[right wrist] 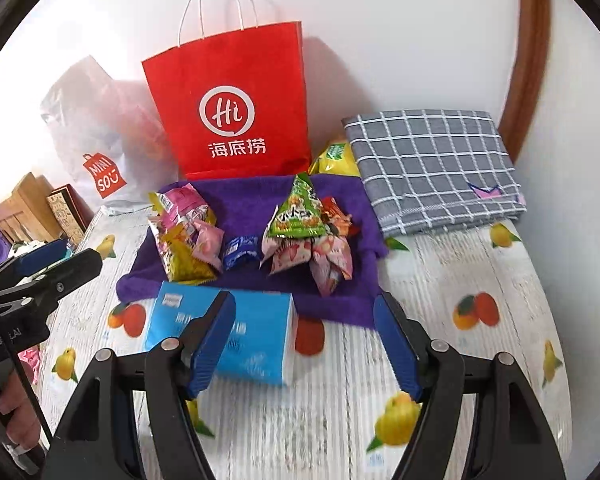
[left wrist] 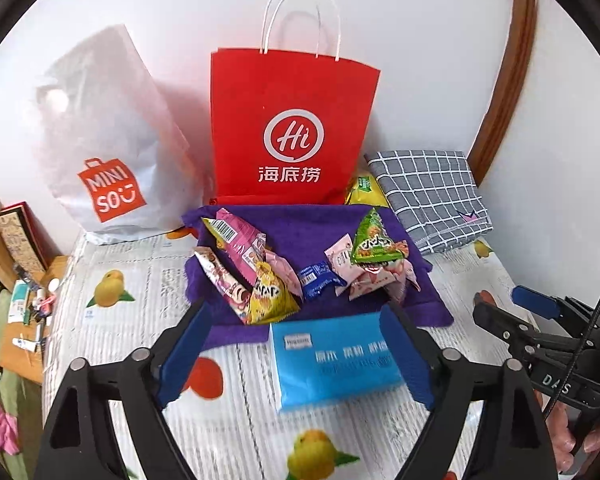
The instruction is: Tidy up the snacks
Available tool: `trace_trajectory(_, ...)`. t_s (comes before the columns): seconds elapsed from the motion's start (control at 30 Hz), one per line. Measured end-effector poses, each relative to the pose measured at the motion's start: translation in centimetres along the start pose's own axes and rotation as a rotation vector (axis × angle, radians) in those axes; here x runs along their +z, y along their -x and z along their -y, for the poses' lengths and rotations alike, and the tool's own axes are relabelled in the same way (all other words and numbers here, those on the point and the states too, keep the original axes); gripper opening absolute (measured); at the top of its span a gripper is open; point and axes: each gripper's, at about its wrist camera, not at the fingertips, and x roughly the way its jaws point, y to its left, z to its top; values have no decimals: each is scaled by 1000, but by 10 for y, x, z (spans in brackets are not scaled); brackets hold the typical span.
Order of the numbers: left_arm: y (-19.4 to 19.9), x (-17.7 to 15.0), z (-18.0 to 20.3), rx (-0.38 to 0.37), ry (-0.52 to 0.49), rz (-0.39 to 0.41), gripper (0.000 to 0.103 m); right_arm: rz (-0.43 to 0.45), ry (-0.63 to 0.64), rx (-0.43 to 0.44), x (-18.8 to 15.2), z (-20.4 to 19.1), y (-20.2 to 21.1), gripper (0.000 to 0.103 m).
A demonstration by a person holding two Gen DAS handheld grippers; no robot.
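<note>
White Miniso bag point(left wrist: 108, 152) is seen at left, red paper bag point(left wrist: 292, 128) beside it. Snack packets point(left wrist: 260, 272) are heaped on purple towel point(left wrist: 308, 224); blue tissue pack point(left wrist: 332, 364) lies just in front. Left gripper point(left wrist: 296, 352) and right gripper point(right wrist: 304, 340) are held with jaws apart, nothing gripped.

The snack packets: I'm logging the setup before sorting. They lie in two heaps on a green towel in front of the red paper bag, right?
Not quite: the towel is purple, not green, as the left wrist view shows. The snack packets do lie in two heaps on it, in front of the red paper bag.
</note>
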Motion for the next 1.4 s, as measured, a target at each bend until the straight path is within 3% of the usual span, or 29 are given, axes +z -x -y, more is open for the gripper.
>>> trace_trajectory(0.07,11,-6,4,5,-6,10,91,21,2,-21,-10,1,14,86)
trace_trajectory(0.43,49,-33,21,30,-30,45,96,72,-35,-110,-45,15,61,96)
trace_trajectory(1.4,85,-49,31,51,-36,100,96,101,-58,-141,-70,19,105,97)
